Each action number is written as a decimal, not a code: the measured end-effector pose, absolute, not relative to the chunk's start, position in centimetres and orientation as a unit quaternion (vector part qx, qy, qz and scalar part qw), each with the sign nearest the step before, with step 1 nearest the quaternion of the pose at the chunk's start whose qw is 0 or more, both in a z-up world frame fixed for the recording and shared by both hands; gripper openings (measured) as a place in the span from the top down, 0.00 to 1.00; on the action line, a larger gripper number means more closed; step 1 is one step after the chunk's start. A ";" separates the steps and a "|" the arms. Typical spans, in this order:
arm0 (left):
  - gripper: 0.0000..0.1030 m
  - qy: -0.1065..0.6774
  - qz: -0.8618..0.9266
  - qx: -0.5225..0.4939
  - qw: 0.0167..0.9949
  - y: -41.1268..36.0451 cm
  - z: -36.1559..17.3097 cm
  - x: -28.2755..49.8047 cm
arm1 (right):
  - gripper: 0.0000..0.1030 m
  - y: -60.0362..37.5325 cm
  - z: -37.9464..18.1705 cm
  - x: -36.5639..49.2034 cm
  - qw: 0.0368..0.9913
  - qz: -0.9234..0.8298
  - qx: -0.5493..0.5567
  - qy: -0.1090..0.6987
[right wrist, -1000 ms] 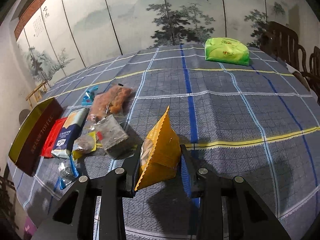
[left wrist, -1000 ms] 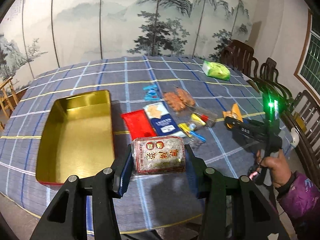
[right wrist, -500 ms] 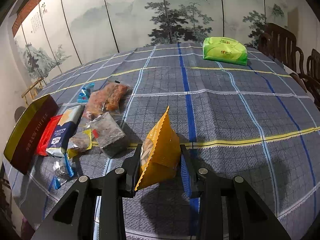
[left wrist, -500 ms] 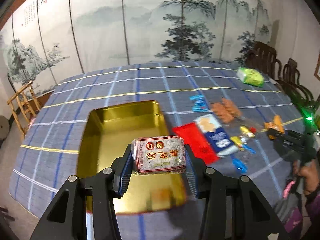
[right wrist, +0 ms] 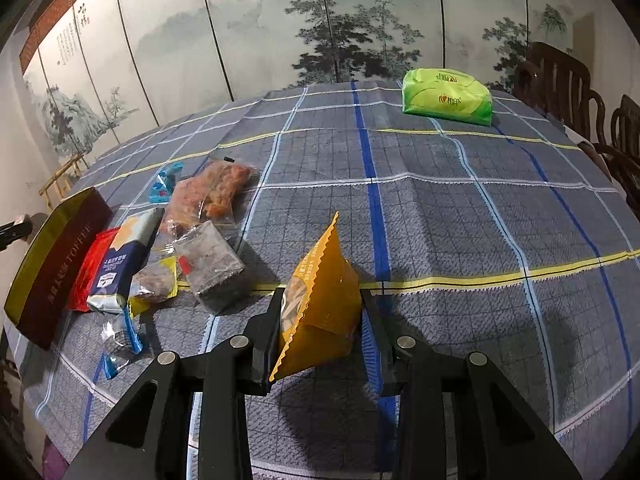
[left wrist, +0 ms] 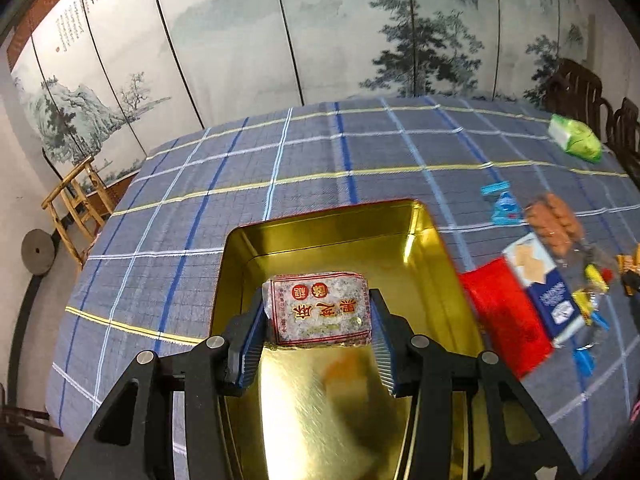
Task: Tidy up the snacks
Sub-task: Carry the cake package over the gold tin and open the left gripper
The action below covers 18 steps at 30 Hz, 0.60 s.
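the bench [right wrist: 460, 216] fills both views, draped in a grey-blue checked cloth with blue, white and yellow lines. in the left wrist view the gold tin [left wrist: 320, 232] sits at lower centre, open, its shiny floor running down under the tool. in the right wrist view the same tin shows at the left edge as a dark red wall with "toffee" lettering. a green packet [right wrist: 447, 97] lies alone in the upper right of that view, well apart from the rest.

right of the tin lies the loose pile: a red packet [left wrist: 506, 316] just beside the tin, a blue and white packet [left wrist: 542, 284] touching it, an orange snack bag [right wrist: 212, 194] above them, a clear bag of dark pieces [right wrist: 210, 266] at left centre, and a small blue wrapper [left wrist: 502, 204] near the upper edge of the pile.

the left tool [left wrist: 318, 340] is clamped on a white block snack [left wrist: 320, 308] with red print, held over the tin's inside. the right tool [right wrist: 320, 330] is clamped on a yellow pouch [right wrist: 320, 292], standing on edge above the cloth at lower centre.
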State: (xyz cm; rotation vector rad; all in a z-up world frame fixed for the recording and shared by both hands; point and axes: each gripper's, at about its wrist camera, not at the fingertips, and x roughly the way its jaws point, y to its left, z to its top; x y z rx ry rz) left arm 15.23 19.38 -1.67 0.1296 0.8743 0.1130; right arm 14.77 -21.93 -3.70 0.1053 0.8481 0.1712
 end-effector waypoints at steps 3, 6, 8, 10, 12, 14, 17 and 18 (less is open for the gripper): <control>0.58 0.435 0.063 0.069 0.896 19.7 -2.5 16.4 | 0.66 -21.9 -3.9 14.8 0.906 0.083 0.050 0.412; 0.58 0.445 0.069 0.070 0.890 19.9 -3.1 17.3 | 0.66 -21.8 -4.0 14.8 0.905 0.084 0.049 0.414; 0.58 0.447 0.074 0.074 0.888 20.0 -3.4 17.6 | 0.66 -21.8 -4.1 14.8 0.905 0.083 0.049 0.414; 0.58 0.451 0.077 0.075 0.886 20.1 -3.7 18.0 | 0.66 -21.8 -4.0 14.8 0.905 0.084 0.049 0.414; 0.58 0.454 0.078 0.073 0.884 20.3 -3.9 18.3 | 0.66 -21.8 -4.0 14.8 0.905 0.083 0.049 0.415; 0.58 0.455 0.080 0.077 0.884 20.4 -4.0 18.6 | 0.66 -21.8 -4.0 14.8 0.905 0.083 0.049 0.415; 0.58 0.457 0.084 0.085 0.881 20.4 -4.3 19.0 | 0.66 -21.8 -4.1 14.8 0.905 0.083 0.049 0.415; 0.58 0.457 0.085 0.087 0.881 20.4 -4.4 19.1 | 0.66 -21.8 -4.1 14.9 0.904 0.083 0.049 0.415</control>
